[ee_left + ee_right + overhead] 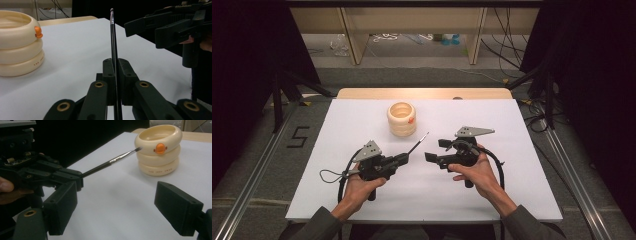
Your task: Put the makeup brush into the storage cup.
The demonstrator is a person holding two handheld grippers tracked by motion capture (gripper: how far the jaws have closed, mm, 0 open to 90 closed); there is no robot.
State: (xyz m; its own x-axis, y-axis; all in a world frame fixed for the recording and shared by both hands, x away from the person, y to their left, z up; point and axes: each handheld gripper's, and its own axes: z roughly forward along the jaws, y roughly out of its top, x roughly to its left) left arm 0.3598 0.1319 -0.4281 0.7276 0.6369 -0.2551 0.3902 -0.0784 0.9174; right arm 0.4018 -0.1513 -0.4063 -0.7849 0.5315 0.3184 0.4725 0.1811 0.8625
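A thin black paintbrush [418,144] sticks out of my left gripper [404,159], whose jaws are shut on its handle; the bristle end points up and right toward the cup. In the left gripper view the brush [113,37] stands clamped between the pads of the left gripper [115,67]. A cream cup [402,119] made of stacked rings, with an orange beak on its side, stands at the back centre. My right gripper [435,150] hovers right of the brush, open with nothing between its jaws. In the right gripper view its own jaws [120,207] gape wide, with the brush [110,162] and cup [158,150] beyond.
A white sheet [512,130] covers the table, with a wooden edge showing at the back. Cables trail from both grippers. Dark frames and rails flank the table on either side. The bare sheet stretches around the cup and to the right.
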